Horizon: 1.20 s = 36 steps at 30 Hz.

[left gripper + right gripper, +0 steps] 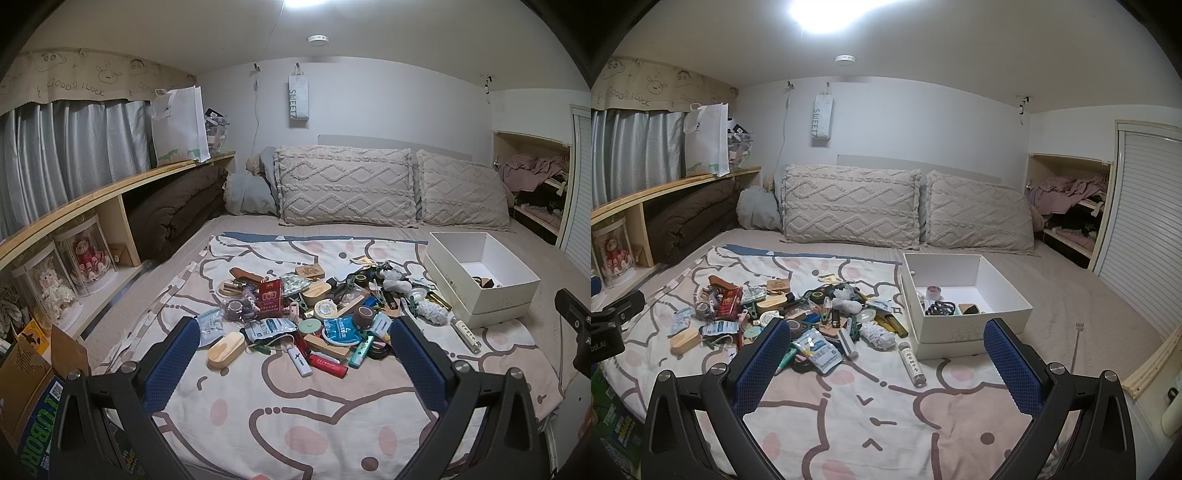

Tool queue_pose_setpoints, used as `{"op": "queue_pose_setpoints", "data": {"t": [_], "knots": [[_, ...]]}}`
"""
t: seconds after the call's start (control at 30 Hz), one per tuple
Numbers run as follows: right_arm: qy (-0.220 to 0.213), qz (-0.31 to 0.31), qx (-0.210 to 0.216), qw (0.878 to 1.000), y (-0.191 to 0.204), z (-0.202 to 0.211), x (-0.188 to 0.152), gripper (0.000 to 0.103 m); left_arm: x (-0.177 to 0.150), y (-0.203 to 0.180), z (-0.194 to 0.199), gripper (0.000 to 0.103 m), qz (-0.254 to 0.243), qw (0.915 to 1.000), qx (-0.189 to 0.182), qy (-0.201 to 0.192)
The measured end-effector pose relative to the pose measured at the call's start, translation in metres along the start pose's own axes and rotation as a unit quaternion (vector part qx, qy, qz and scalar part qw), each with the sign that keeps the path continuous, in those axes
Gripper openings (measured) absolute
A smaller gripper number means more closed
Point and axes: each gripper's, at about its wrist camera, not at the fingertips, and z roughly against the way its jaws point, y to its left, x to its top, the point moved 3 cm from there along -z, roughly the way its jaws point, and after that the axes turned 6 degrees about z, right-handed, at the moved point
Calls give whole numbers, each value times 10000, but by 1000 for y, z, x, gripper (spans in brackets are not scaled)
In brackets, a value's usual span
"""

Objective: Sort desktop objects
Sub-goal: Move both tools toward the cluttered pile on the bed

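Both hand-held grippers gape empty; the clutter pile (306,314) lies dead ahead of the left hand-held gripper (295,334), the white box (964,295) ahead of the right hand-held gripper (886,334).

Left wrist view: right tool (570,325) cut off at right edge; white box (491,295) near wall hides most contents. Pile (314,310) items overlap, labels too small to read.

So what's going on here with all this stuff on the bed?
A person is sorting a pile of small objects on a cartoon-print blanket into a white box, which holds a few items already. The left gripper and right gripper are both open and empty, short of the pile.
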Motion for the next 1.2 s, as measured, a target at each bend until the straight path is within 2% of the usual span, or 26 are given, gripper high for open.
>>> {"op": "queue_pose_setpoints", "data": {"t": [1.2], "knots": [[80, -45, 13, 10000, -2, -5, -7, 103, -10, 0, -8, 103, 10, 10000, -10, 26]]}}
